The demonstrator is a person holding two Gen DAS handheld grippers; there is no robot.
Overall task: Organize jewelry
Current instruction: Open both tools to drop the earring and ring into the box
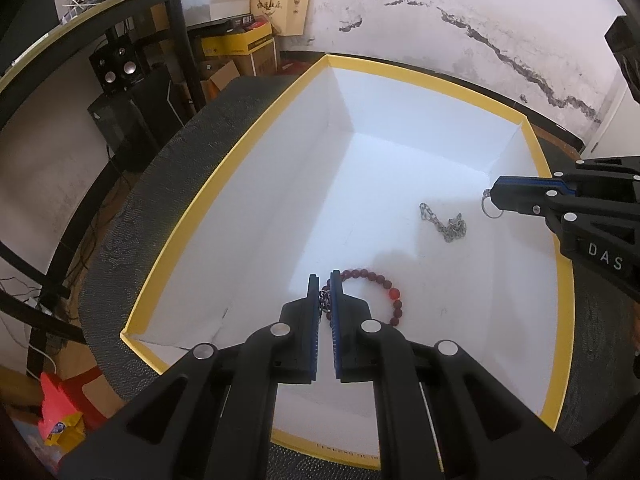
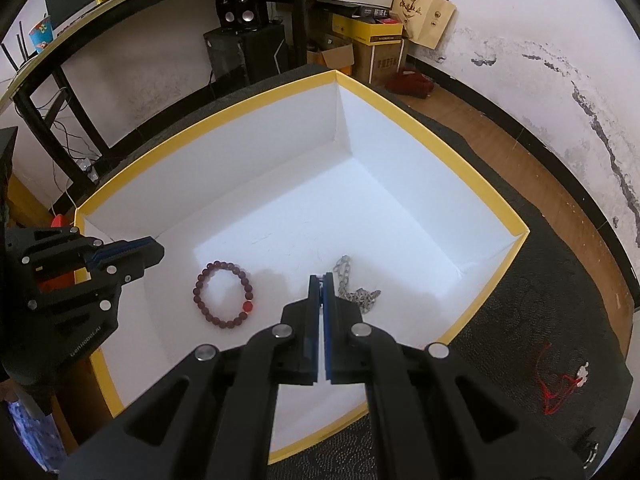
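Note:
A white box with a yellow rim (image 1: pixel 224 168) (image 2: pixel 496 200) sits on a dark mat. A dark red bead bracelet (image 1: pixel 394 300) (image 2: pixel 224 296) and a silver chain (image 1: pixel 450 226) (image 2: pixel 352 288) lie on the box floor. My left gripper (image 1: pixel 324 280) is shut on a small silver chain piece (image 1: pixel 325 300) above the bracelet; it shows at the box's left edge in the right wrist view (image 2: pixel 156 252). My right gripper (image 2: pixel 321 278) is shut on a silver ring (image 1: pixel 490 206) over the box's right side, and it shows from the side in the left wrist view (image 1: pixel 496 194).
A red cord necklace with a silver pendant (image 2: pixel 560 384) lies on the dark mat (image 2: pixel 540 320) right of the box. Speakers (image 2: pixel 240 12), cardboard boxes (image 2: pixel 376 48) and a desk frame (image 1: pixel 180 40) stand behind. A cracked white wall (image 1: pixel 480 20) is at the far side.

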